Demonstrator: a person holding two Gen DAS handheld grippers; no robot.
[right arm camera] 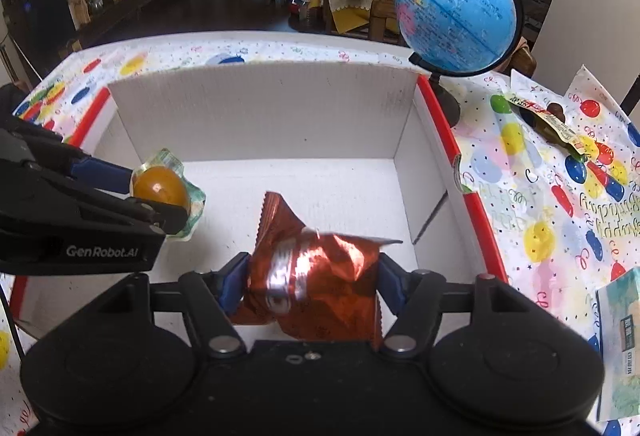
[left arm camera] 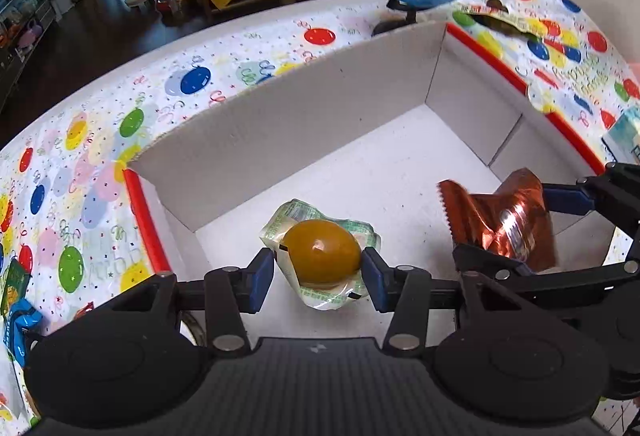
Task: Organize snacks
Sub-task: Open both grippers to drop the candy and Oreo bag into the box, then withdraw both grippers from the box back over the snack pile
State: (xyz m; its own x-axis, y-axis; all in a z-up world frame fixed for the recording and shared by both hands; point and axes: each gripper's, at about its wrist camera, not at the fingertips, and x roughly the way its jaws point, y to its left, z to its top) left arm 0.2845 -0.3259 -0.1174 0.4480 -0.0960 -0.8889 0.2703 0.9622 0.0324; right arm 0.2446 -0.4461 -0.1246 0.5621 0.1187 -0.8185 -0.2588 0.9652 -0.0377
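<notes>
- The print on the copper wrapper [right arm camera: 316, 284] is creased and cannot be read.
- The jelly cup [left arm camera: 322, 256] is clamped by the left tongs [left arm camera: 320, 272] over the white box [left arm camera: 304, 116].
- The wrapper is pinched by the right tongs [right arm camera: 310, 286] beside it.

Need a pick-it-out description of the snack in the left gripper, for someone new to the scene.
Find the white cardboard box with red edges. Over its floor, the left gripper pinches a brown egg sealed in clear green-printed plastic. Its neighbour, the foil packet, is crinkled and coppery.
</notes>
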